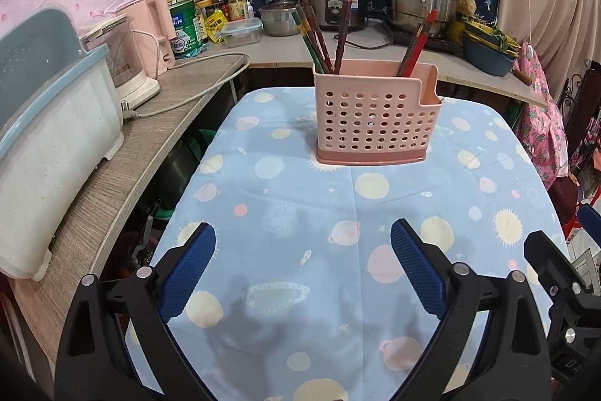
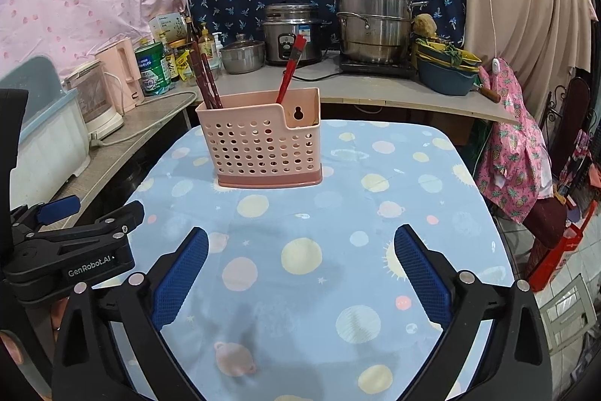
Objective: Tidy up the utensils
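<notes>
A pink perforated utensil holder (image 1: pixel 370 123) (image 2: pixel 263 147) stands upright on the table covered by a blue planet-print cloth (image 1: pixel 338 213) (image 2: pixel 338 213). Dark red and green chopsticks (image 1: pixel 319 36) (image 2: pixel 204 79) lean in its left compartment. More red sticks (image 1: pixel 415 44) stand in its right side in the left wrist view; the right wrist view shows a red-handled brush (image 2: pixel 289 70) there. My left gripper (image 1: pixel 303 232) hovers open over the near cloth, nothing between its blue pads. My right gripper (image 2: pixel 301 233) is likewise open and empty. The left gripper's body (image 2: pixel 71 239) shows at the right view's left edge.
A counter (image 1: pixel 285 51) wraps the left and back, carrying a dish rack (image 1: pixel 49 123), blender, pink kettle, green tin, bottles, a rice cooker (image 2: pixel 291 32), a small pot and a large steel steamer (image 2: pixel 373 17). Bowls (image 2: pixel 445 70) and pink patterned cloth (image 2: pixel 514 153) sit right.
</notes>
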{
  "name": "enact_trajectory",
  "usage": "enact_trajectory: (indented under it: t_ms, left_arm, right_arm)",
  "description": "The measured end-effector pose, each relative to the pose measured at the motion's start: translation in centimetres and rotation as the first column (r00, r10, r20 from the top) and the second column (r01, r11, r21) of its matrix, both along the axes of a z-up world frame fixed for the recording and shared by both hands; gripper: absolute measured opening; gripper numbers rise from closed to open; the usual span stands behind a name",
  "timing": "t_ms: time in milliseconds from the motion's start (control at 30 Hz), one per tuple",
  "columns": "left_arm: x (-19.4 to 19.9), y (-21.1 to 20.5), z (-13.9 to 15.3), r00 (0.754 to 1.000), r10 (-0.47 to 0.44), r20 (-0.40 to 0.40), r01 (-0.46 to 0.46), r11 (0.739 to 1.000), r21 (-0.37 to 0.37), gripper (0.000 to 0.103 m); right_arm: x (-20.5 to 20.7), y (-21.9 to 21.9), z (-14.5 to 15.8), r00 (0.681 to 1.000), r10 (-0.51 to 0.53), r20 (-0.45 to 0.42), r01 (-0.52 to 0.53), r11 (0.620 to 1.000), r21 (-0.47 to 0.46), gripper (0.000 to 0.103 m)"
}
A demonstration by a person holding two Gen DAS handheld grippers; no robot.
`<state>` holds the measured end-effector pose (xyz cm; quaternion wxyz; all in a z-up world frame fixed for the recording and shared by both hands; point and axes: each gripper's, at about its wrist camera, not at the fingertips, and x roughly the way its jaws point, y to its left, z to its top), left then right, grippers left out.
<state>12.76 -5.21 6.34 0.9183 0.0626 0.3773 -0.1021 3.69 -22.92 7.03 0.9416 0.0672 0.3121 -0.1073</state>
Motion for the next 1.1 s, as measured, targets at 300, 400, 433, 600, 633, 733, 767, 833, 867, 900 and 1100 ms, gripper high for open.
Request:
enact_trajectory:
  t_ms: [300, 400, 433, 600, 633, 733, 767, 833, 867, 900, 1100]
  left_arm:
    - [-0.1, -0.2, -0.8, 1.0, -0.002, -0.028, 0.003, 1.0, 0.007, 0.091]
    - [0.0, -0.2, -0.9, 0.999, -0.006, -0.033, 0.006, 1.0, 0.006, 0.091]
    - [0.0, -0.2, -0.9, 0.999, -0.006, -0.036, 0.006, 1.0, 0.004, 0.091]
    - [0.2, -0.3, -1.3, 0.999, -0.01, -0.05, 0.01, 1.0, 0.005, 0.091]
    - [0.2, -0.3, -1.4, 0.999, -0.011, -0.051, 0.012, 1.0, 0.005, 0.091]
    - [0.2, -0.3, -1.6, 0.998, -0.015, -0.056, 0.015, 1.0, 0.006, 0.091]
    - [0.2, -0.3, -1.7, 0.998, -0.016, -0.057, 0.016, 1.0, 0.007, 0.091]
    - [0.3, -0.3, -1.8, 0.998, -0.016, -0.059, 0.016, 1.0, 0.005, 0.091]
    - [0.4, -0.3, -1.8, 0.998, -0.015, -0.061, 0.016, 1.0, 0.004, 0.091]
    - [0.4, -0.3, -1.8, 0.998, -0.015, -0.062, 0.015, 1.0, 0.004, 0.091]
    - [0.4, -0.4, -1.9, 0.998, -0.019, -0.064, 0.019, 1.0, 0.003, 0.091]
  right_arm:
    - [0.2, 0.2, -0.7, 1.0, -0.004, -0.021, 0.004, 1.0, -0.005, 0.096]
    - [0.3, 0.3, -0.9, 1.0, -0.003, -0.028, 0.003, 1.0, -0.008, 0.096]
    - [0.3, 0.3, -1.0, 1.0, -0.003, -0.03, 0.003, 1.0, -0.007, 0.096]
    - [0.5, 0.3, -1.5, 0.999, -0.005, -0.04, 0.005, 1.0, 0.005, 0.096]
    - [0.5, 0.3, -1.6, 0.999, -0.004, -0.043, 0.005, 1.0, 0.007, 0.096]
    - [0.7, 0.4, -1.9, 0.999, -0.006, -0.049, 0.007, 1.0, 0.01, 0.096]
    - [0.7, 0.4, -2.0, 0.999, -0.007, -0.05, 0.008, 1.0, 0.013, 0.096]
    - [0.8, 0.5, -2.1, 0.999, -0.007, -0.053, 0.008, 1.0, 0.015, 0.096]
    - [0.9, 0.5, -2.1, 0.999, -0.006, -0.054, 0.007, 1.0, 0.015, 0.096]
    - [0.9, 0.5, -2.1, 0.999, -0.005, -0.054, 0.006, 1.0, 0.016, 0.096]
    - [1.3, 0.7, -2.2, 0.998, -0.001, -0.057, 0.002, 1.0, 0.015, 0.096]
